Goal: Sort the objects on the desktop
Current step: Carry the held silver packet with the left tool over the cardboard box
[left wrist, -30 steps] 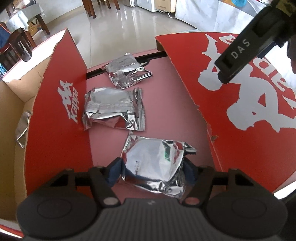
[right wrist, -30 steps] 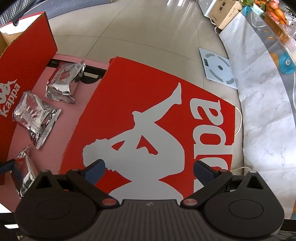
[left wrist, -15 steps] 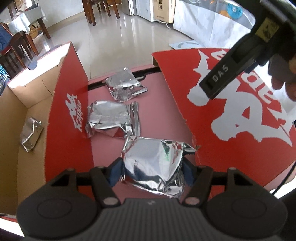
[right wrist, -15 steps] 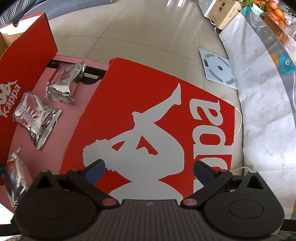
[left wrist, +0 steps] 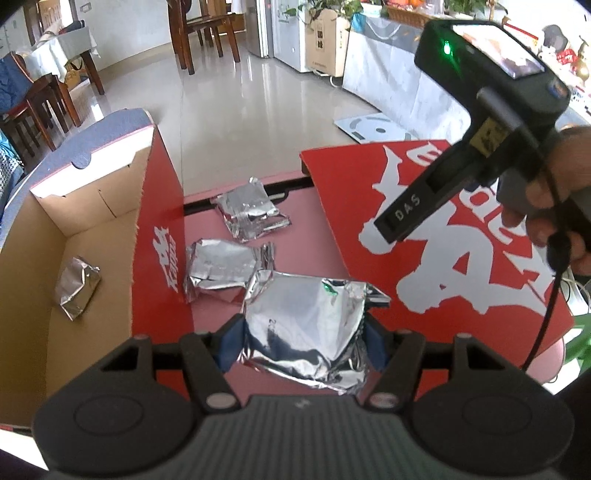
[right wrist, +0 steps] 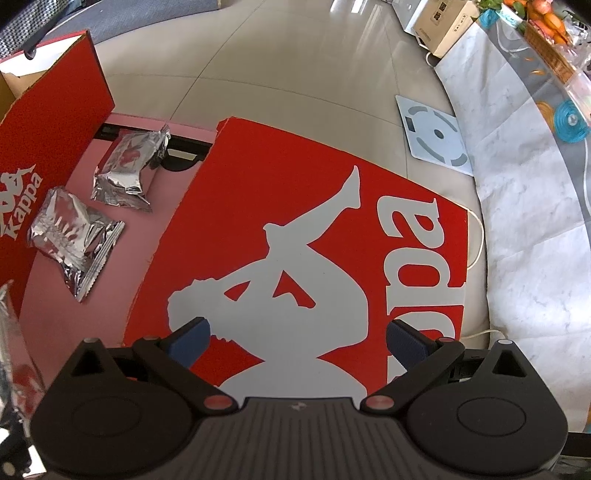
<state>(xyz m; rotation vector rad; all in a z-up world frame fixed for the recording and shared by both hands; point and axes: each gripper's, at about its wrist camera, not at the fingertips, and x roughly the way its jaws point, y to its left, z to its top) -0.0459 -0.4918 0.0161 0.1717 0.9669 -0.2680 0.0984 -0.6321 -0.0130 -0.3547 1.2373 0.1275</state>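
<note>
My left gripper (left wrist: pixel 304 341) is shut on a crumpled silver foil packet (left wrist: pixel 306 321), held above the pink table (left wrist: pixel 306 236). Two more foil packets lie on the table, one in the middle (left wrist: pixel 218 267) (right wrist: pixel 72 236) and one farther back (left wrist: pixel 249 212) (right wrist: pixel 127 171). Another small foil packet (left wrist: pixel 75 288) rests inside the open red cardboard box (left wrist: pixel 159 243) to the left. My right gripper (right wrist: pixel 297 339) is open and holds nothing, hovering over the red box lid (right wrist: pixel 325 236); its body (left wrist: pixel 476 122) and the person's hand (left wrist: pixel 554 206) show at the right of the left wrist view.
The red lid (left wrist: pixel 454 236) with a white logo covers the right side of the table. Beyond are a tiled floor, wooden chairs (left wrist: pixel 199 33), a bathroom scale (right wrist: pixel 436 136) and a cloth-covered table (right wrist: pixel 535 166). A white cable (right wrist: pixel 476 236) runs by the lid's edge.
My left gripper has risen and pulled back with the foil packet, bringing the inside of the box and more of the room into view. The right gripper has stayed still.
</note>
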